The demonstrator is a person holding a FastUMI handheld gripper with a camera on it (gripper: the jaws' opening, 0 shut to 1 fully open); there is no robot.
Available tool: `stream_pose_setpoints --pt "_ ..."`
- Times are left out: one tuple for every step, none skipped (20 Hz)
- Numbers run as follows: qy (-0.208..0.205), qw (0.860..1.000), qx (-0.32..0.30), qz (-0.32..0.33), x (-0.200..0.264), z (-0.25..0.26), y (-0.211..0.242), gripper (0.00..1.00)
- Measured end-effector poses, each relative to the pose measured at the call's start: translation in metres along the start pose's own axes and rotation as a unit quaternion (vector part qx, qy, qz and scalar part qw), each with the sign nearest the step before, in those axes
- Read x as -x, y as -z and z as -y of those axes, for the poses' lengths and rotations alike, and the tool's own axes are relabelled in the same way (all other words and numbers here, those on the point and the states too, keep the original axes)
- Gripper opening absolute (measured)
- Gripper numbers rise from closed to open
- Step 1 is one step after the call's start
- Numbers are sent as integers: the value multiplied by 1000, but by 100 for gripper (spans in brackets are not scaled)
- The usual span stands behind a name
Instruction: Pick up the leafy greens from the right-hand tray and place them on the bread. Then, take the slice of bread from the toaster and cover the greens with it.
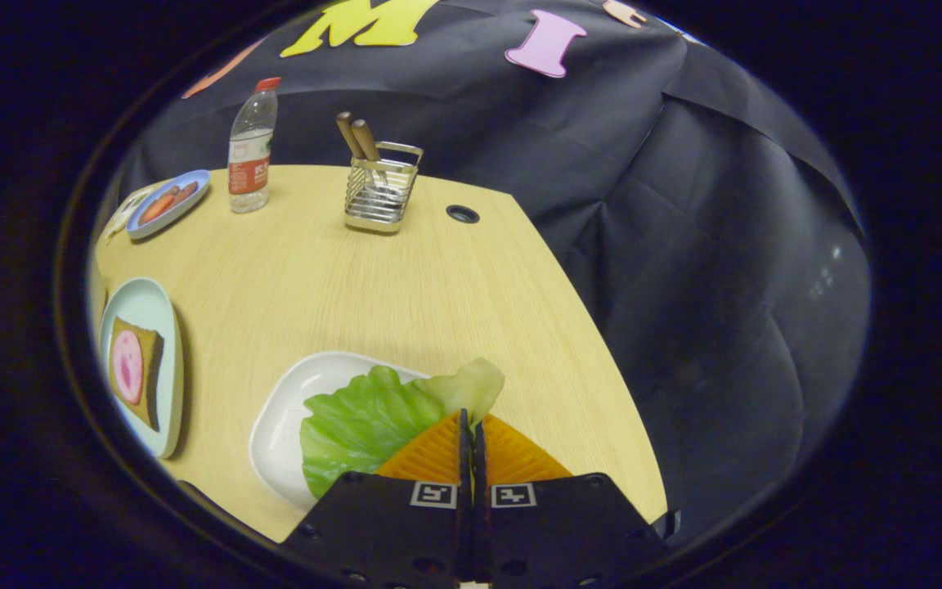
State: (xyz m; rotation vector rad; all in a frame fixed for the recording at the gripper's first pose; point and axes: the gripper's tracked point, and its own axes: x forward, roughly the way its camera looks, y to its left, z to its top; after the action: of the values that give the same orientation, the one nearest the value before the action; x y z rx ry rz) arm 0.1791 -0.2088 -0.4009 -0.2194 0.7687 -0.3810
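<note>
Leafy greens [373, 421]: one leaf, over the white tray [279, 425], its pale stem end caught at the fingertips.
Gripper [471, 425]: the two fingers pressed together on the leaf's edge, angled down over the tray's far side.
Bread [134, 370]: one slice with a pink round on top, lying on a pale green plate [162, 319] beyond the tray.
Blue plate [193, 192]: reddish pieces, count unclear.
Wire holder [381, 196]: two wooden handles.
Bottle [252, 151]: one, upright between the blue plate and the holder.
Table [405, 278]: light wood.
</note>
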Motion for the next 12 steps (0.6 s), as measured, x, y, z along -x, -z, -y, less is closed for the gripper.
stream_pose_setpoints --pt "2 1000 -1 -1 0 1 0 1" --pt "4 1000 1 -1 -1 2 1 1" --pt "3 1000 6 1 -1 2 0 1" --pt "6 1000 14 4 0 4 1 1" --pt "12 1000 24 8 0 5 0 0" --pt "24 999 39 14 -2 10 0 0" --pt "32 998 55 14 -2 14 1 1" --pt "24 998 60 14 -1 13 3 1" --pt "16 998 55 17 2 11 3 1" --pt "11 999 48 21 4 12 0 1" --pt "1 999 39 28 9 10 -2 1" --pt "-11 999 31 35 14 6 -5 1"
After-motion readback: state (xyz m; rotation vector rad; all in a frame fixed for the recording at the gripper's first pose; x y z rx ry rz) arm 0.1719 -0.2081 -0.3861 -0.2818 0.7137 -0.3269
